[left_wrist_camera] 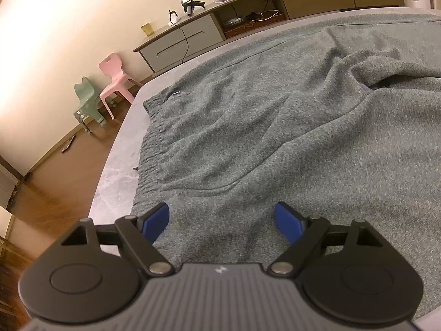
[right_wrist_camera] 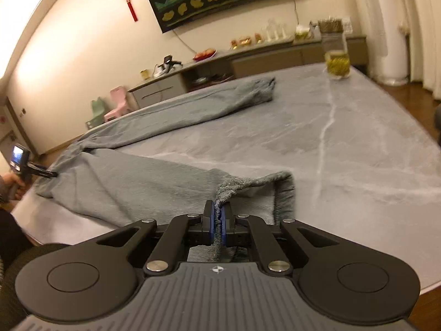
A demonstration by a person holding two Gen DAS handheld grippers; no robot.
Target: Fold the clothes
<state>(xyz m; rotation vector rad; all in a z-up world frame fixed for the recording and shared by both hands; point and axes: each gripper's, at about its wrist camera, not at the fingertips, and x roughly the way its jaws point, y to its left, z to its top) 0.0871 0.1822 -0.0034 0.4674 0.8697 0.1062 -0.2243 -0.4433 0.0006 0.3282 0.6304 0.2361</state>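
- Where the left gripper (left_wrist_camera: pixel 222 224) hangs over the trousers (left_wrist_camera: pixel 275 138), its blue pads (left_wrist_camera: pixel 157 220) stand wide apart with only flat grey cloth below them; whether they touch it is unclear.
- The trousers lie spread on the grey table (left_wrist_camera: pixel 115 176), waistband (left_wrist_camera: pixel 148 138) toward 9 o'clock in the left view; the legs run off the frame at 3 o'clock.
- In the right view the right gripper (right_wrist_camera: pixel 218 215) is pinched shut on a cuff (right_wrist_camera: pixel 228 190), the hem bunched between its pads; the cloth behind the pads is hidden by the body.
- The other leg (right_wrist_camera: pixel 193 107) stretches toward 12 o'clock.
- At 9 o'clock a hand (right_wrist_camera: pixel 12 184) with the left gripper is cut off by the frame.
- A jar (right_wrist_camera: pixel 336 60) at 1 o'clock is blurred.
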